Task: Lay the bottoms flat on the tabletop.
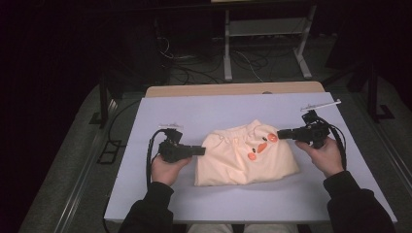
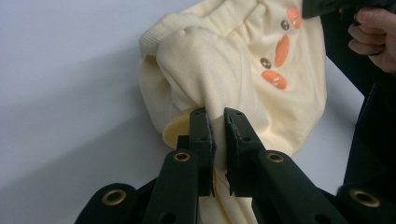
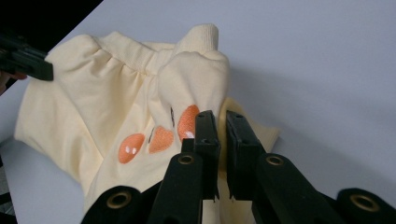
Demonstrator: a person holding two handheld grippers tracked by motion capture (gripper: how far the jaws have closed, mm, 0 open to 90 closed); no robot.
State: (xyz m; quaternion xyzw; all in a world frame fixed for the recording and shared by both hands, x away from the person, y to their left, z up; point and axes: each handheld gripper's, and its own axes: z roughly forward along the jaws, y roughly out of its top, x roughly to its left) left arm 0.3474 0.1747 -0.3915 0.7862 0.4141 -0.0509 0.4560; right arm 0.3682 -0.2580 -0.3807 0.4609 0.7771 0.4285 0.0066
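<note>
my left fingers pinched tight on fold of cream garment, left edge lifted. my right fingers clamped on its right edge beside orange patches. garment mid pale worktop, between my hands.

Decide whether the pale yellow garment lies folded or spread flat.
Folded: the garment forms a compact bundle, layers doubled; left gripper and right gripper pinch its sides.

One cream garment lies on the table, bearing three orange patches; two tongs, left and right, flank it.
</note>
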